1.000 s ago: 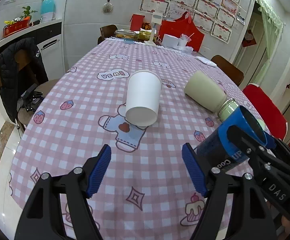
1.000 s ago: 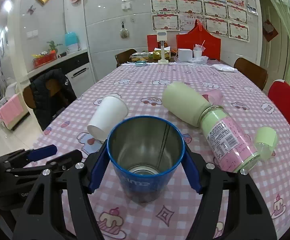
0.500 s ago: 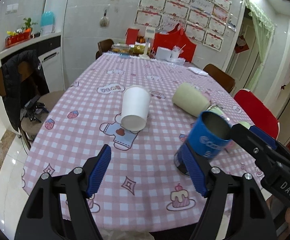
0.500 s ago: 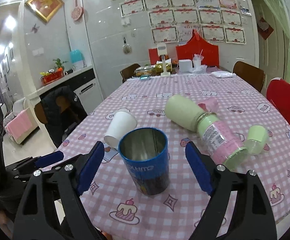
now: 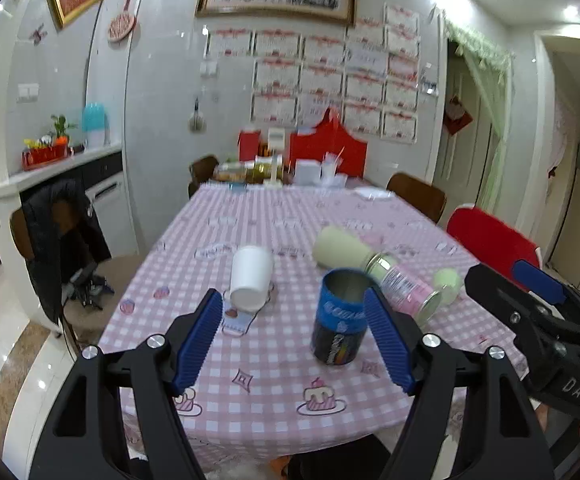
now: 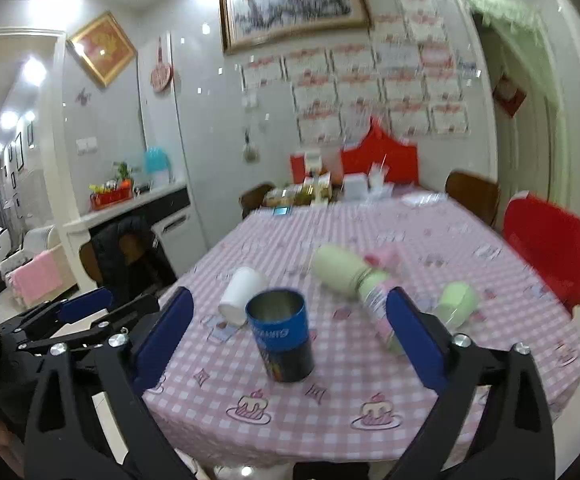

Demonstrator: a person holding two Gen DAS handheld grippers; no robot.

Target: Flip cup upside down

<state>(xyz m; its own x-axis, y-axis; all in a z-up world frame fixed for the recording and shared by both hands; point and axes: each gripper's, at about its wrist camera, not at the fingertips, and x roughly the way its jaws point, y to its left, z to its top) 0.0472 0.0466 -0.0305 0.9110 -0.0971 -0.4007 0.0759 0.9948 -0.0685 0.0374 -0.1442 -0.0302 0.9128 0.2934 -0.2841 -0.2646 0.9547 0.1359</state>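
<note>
A blue metal cup stands with its open mouth up on the pink checked tablecloth, near the front edge; it also shows in the right wrist view. My left gripper is open and empty, held back from the table. My right gripper is open and empty, well clear of the cup; it also shows at the right of the left wrist view.
A white paper cup lies on its side left of the blue cup. A pale green bottle and its green cap lie behind it. Chairs stand around the table: a red one right, a jacket-draped one left.
My right gripper opened and let go of the blue cup, which now stands on the table. Both grippers pulled back and up from the table.
</note>
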